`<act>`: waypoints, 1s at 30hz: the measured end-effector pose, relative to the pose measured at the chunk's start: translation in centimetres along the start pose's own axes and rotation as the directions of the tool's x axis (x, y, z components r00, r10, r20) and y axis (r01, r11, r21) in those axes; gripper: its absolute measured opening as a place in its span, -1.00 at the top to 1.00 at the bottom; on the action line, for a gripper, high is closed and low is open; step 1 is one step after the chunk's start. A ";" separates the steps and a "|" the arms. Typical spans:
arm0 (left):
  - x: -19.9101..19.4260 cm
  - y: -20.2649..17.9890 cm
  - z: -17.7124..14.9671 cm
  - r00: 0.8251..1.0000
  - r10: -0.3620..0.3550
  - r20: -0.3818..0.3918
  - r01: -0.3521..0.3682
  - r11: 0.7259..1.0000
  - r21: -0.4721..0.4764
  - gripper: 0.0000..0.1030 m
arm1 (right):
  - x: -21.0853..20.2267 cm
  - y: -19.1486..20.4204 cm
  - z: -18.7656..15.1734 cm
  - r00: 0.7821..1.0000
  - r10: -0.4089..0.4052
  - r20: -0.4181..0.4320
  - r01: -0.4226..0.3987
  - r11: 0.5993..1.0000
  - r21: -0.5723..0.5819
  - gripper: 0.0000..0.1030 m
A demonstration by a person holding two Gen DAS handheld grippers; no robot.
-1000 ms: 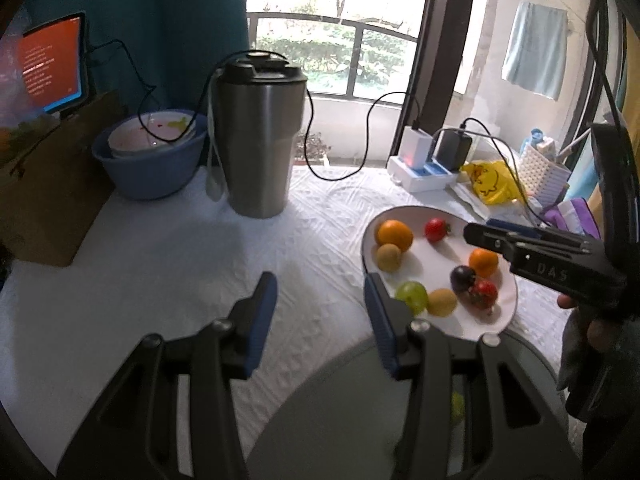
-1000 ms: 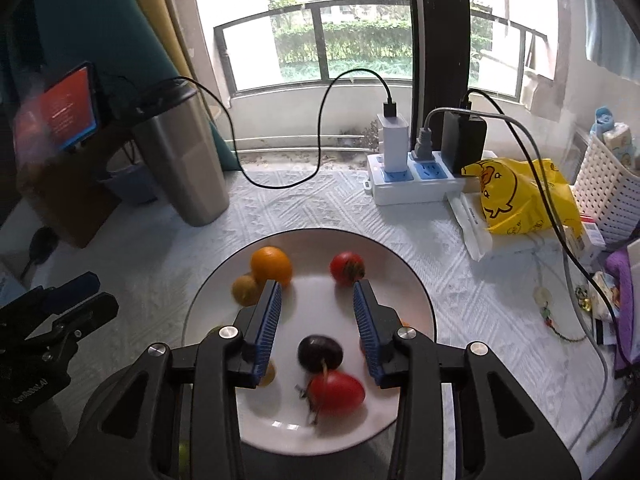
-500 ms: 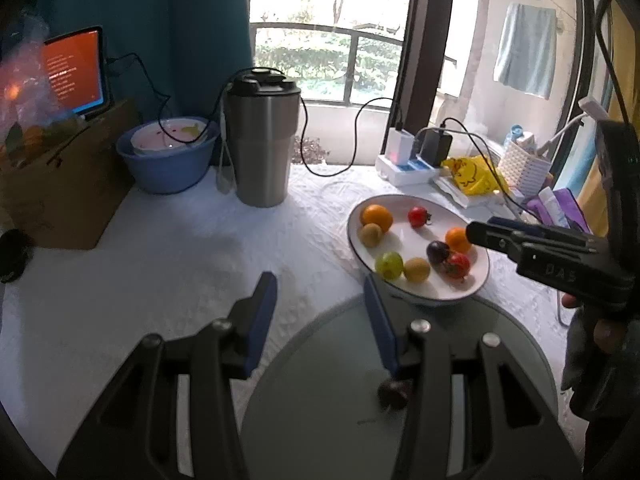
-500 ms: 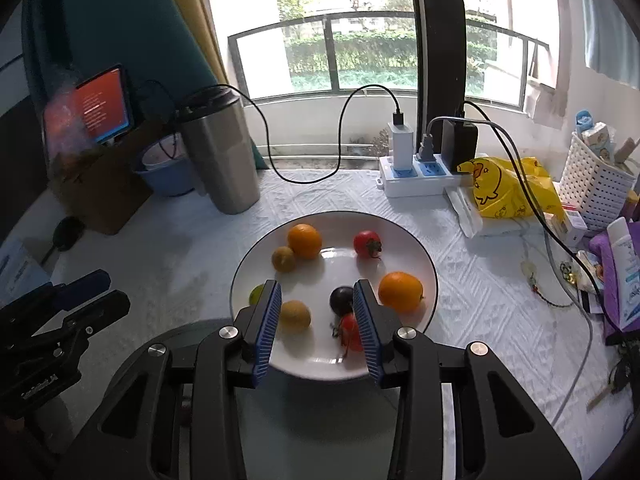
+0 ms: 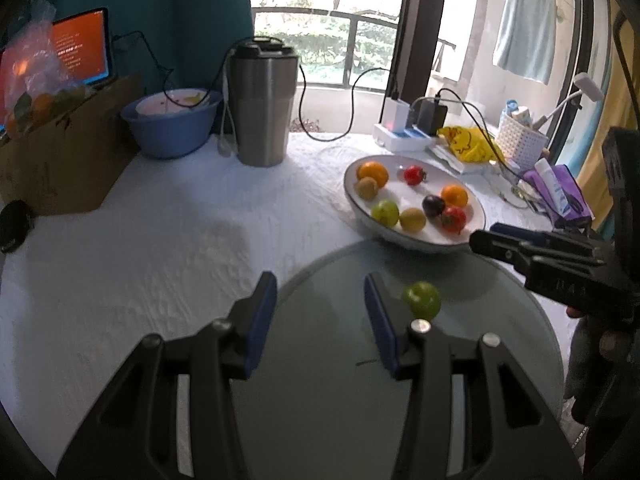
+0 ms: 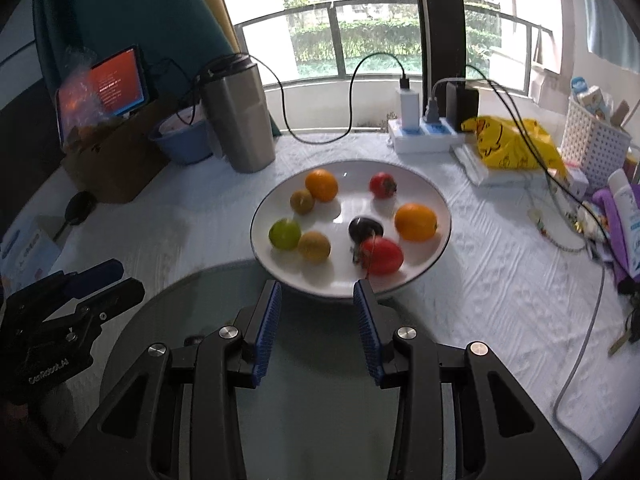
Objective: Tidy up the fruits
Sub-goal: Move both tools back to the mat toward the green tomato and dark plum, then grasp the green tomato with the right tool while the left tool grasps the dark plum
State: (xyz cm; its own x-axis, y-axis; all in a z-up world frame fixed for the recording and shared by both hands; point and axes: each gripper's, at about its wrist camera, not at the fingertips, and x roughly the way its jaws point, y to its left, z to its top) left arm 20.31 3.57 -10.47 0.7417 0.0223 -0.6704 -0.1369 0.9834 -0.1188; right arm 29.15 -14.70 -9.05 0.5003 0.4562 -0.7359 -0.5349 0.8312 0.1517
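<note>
While both tongs hang wide apart and hold nothing, the left gripper [image 5: 320, 316] and right gripper [image 6: 316, 324] wait over the glass plate [image 5: 320, 400]. 8 fruits sit in the white bowl [image 6: 434, 200]; 1 green fruit [image 5: 422, 300] lies on the glass. Next, probably grab another fruit gently.

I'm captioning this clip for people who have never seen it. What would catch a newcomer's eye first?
The white plate mid-table, dotted with bright fruit: two oranges, two red tomatoes, a dark plum and greenish-yellow ones. In front of it, a lone green fruit sits on a grey glass disc, just right of the open left gripper. The right gripper, also open and empty, hovers at the plate's near rim.
</note>
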 end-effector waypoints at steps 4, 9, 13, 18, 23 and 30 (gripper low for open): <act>0.3 0.3 -1.0 1.000 -0.007 -0.022 0.007 1.000 -0.011 0.09 | 0.5 0.5 -0.9 0.999 0.024 -0.022 -0.024 1.000 0.003 0.23; 0.8 1.3 -2.0 0.998 -0.036 -0.057 0.033 0.998 -0.058 0.04 | 1.1 2.1 -1.4 0.996 0.074 -0.046 -0.074 0.997 -0.001 0.23; 0.6 2.1 -2.3 0.997 -0.046 -0.059 0.040 0.995 -0.087 -0.19 | 1.9 3.5 -1.5 0.993 0.095 -0.068 -0.097 0.995 -0.026 0.23; 0.7 2.8 -2.8 0.997 -0.032 -0.065 0.025 0.994 -0.105 -0.20 | 3.2 4.4 -1.9 0.988 0.112 -0.103 -0.116 0.993 -0.034 0.23; 0.9 2.7 -2.9 0.997 -0.032 -0.075 0.025 0.995 -0.100 -0.20 | 3.6 4.7 -1.9 0.987 0.120 -0.110 -0.125 0.991 -0.039 0.23; 1.2 1.2 -2.8 0.995 -0.056 -0.082 0.050 0.997 -0.067 -0.20 | 3.5 3.8 -2.0 0.981 0.157 -0.111 -0.160 0.987 -0.016 0.39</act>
State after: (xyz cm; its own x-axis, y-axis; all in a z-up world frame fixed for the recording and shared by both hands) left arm 19.24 4.25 -13.43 0.6915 -0.0473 -0.7208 -0.1431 0.9691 -0.2009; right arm 27.49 -10.59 -12.37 0.3316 0.5433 -0.7713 -0.6191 0.7422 0.2566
